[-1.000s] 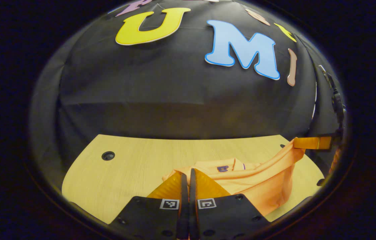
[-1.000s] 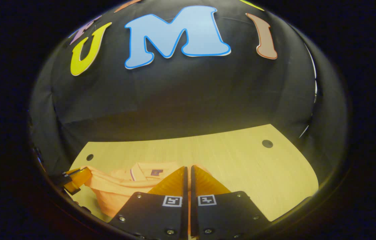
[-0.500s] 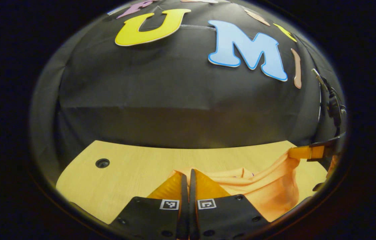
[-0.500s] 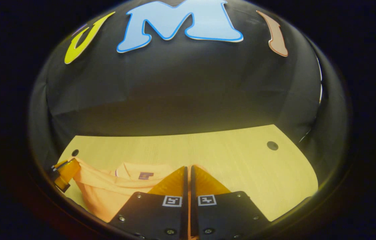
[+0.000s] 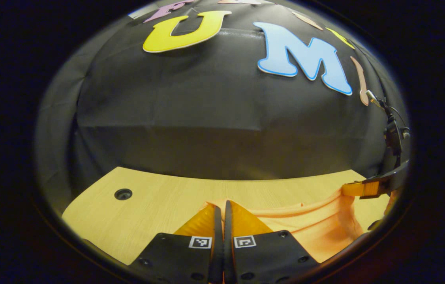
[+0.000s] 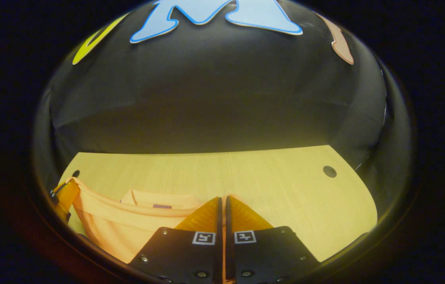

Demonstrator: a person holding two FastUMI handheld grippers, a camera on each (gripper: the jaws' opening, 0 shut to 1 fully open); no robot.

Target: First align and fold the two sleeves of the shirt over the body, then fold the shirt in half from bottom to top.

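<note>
Shirt [image 5: 317,232]: light, soft knit that sags between my two holds, so it is best held at the hem corners, where I have it. It hangs stretched over the table [image 5: 151,205], lifted hem nearer me than the collar [image 6: 159,199]. My left gripper [image 5: 219,215] and right gripper [image 6: 222,209] are both closed, cloth apparently pinched between the fingers. Versus one second ago: the hem has risen and advanced toward the collar, hiding more of it; the fold is under way.
</note>
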